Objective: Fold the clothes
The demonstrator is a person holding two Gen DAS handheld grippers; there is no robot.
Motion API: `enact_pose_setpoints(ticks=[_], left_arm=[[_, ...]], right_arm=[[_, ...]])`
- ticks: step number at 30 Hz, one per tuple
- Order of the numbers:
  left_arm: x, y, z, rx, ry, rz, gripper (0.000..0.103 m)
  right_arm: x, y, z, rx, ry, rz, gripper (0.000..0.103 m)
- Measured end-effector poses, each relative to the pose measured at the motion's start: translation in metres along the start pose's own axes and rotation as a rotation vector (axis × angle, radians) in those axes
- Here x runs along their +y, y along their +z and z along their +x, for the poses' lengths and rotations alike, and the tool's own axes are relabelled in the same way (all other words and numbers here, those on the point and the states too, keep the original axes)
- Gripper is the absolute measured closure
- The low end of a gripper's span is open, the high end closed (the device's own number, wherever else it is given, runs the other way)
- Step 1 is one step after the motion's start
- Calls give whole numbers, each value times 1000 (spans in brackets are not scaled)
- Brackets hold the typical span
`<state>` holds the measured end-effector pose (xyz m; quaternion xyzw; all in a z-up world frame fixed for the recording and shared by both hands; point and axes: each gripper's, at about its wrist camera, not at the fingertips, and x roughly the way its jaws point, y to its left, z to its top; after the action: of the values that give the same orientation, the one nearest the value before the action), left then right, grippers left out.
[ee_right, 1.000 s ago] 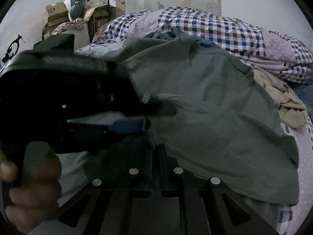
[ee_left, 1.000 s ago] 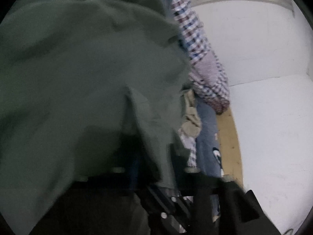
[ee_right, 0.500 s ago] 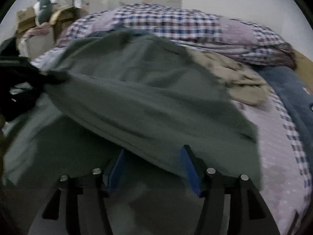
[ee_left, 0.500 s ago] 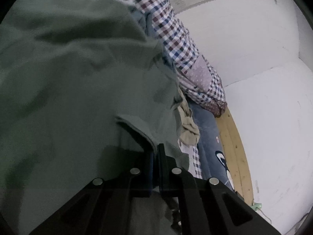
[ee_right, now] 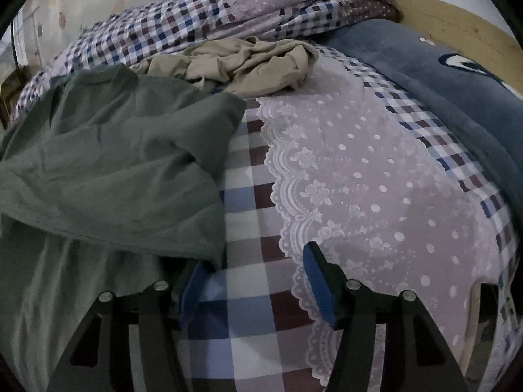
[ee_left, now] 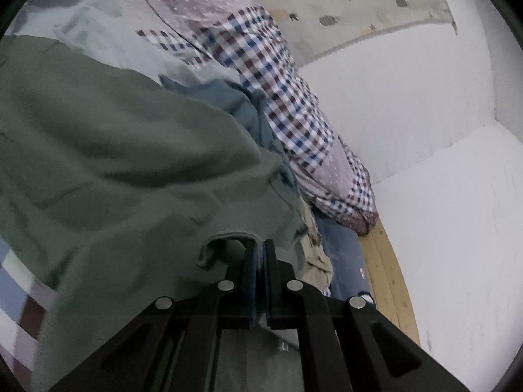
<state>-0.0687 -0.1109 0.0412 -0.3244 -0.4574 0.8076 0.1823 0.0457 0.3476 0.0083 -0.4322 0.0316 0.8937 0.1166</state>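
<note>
A dark green shirt (ee_left: 114, 170) lies spread and partly doubled over on the bed. My left gripper (ee_left: 260, 245) is shut on a hemmed edge of the green shirt, which bunches just left of the fingers. In the right wrist view the green shirt (ee_right: 114, 163) fills the left half, its folded corner lying over the left blue pad (ee_right: 193, 290). My right gripper (ee_right: 255, 261) stands open above the checked sheet, nothing between its fingers.
A crumpled beige garment (ee_right: 242, 62) lies behind the shirt. A checked and dotted quilt (ee_right: 202, 19) is heaped at the back. A blue plush pillow (ee_right: 441, 81) rests along the wooden bed frame (ee_left: 389, 281). White wall (ee_left: 441, 212) stands right of the bed.
My right gripper opened, let go of the shirt and swung right over the bare sheet. My left gripper kept its hold and the shirt settled lower onto the bed.
</note>
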Motion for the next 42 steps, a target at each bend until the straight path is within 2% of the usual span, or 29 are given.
enact_pose_setpoints(ticks=[4, 8, 14, 16, 19, 22, 26, 28, 31, 35, 37, 39, 42], left_arm=[[4, 2, -5, -24, 17, 9, 101], [2, 5, -9, -51, 19, 22, 101], [5, 13, -23, -108, 32, 37, 101], [12, 15, -24, -112, 53, 25, 101], [22, 15, -22, -103, 112, 22, 101], [29, 13, -20, -91, 184, 28, 101], [33, 10, -18, -74, 223, 45, 101], [36, 9, -10, -22, 267, 51, 101], [54, 8, 0, 55, 316, 1, 99], [71, 10, -5, 86, 282, -75, 90], [71, 11, -9, 92, 251, -80, 77], [69, 12, -12, 93, 194, -80, 44], [63, 14, -16, 95, 166, -67, 28]], right_arm=[[10, 0, -10, -46, -21, -48, 42], [18, 0, -14, -69, 24, -77, 44], [31, 0, -13, -36, 138, -77, 43], [40, -4, -7, -13, 124, -120, 43], [44, -8, 1, 34, 99, -150, 44], [39, -8, 2, 54, 115, -144, 43], [37, -9, 2, 61, 123, -142, 43], [38, -9, 2, 62, 117, -146, 43], [38, -9, 3, 64, 112, -150, 42], [40, -8, 3, 67, 101, -154, 42], [41, -8, 2, 69, 92, -157, 42], [42, -8, -1, 72, 77, -165, 42], [42, -5, -16, 66, 50, -189, 42]])
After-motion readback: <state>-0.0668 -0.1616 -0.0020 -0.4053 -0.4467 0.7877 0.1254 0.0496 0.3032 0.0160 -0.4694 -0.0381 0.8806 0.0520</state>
